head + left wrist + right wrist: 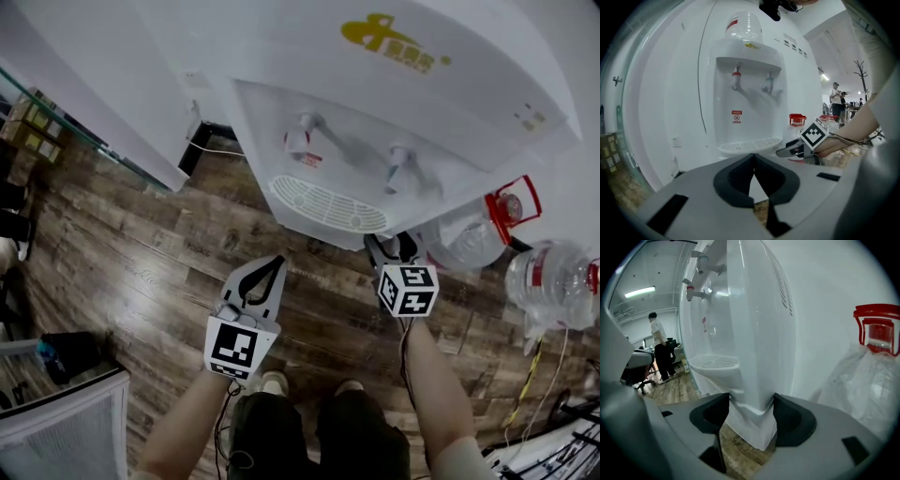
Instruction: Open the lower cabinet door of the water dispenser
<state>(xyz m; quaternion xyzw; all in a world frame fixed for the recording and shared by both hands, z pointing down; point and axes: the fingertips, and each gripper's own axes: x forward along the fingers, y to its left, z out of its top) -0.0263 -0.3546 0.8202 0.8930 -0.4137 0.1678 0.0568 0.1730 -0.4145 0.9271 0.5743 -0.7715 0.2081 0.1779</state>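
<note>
Work on the door has only just started. The white water dispenser (375, 84) stands on the wood floor (141, 244), against the wall. Its lower door (752, 420) is under the drip tray (328, 204), so the head view cannot show it. The right gripper (751, 411) is down at the front right corner of the dispenser. Its fingers are partly open, with one on each side of the door's white edge, and both seem to touch it. So I think the grab is made. The door looks shut or nearly shut, though I cannot tell for sure. Pulling it open is still to do. The left gripper (753, 161) waits in front of the dispenser, with its fingers closed together and holding nothing.
</note>
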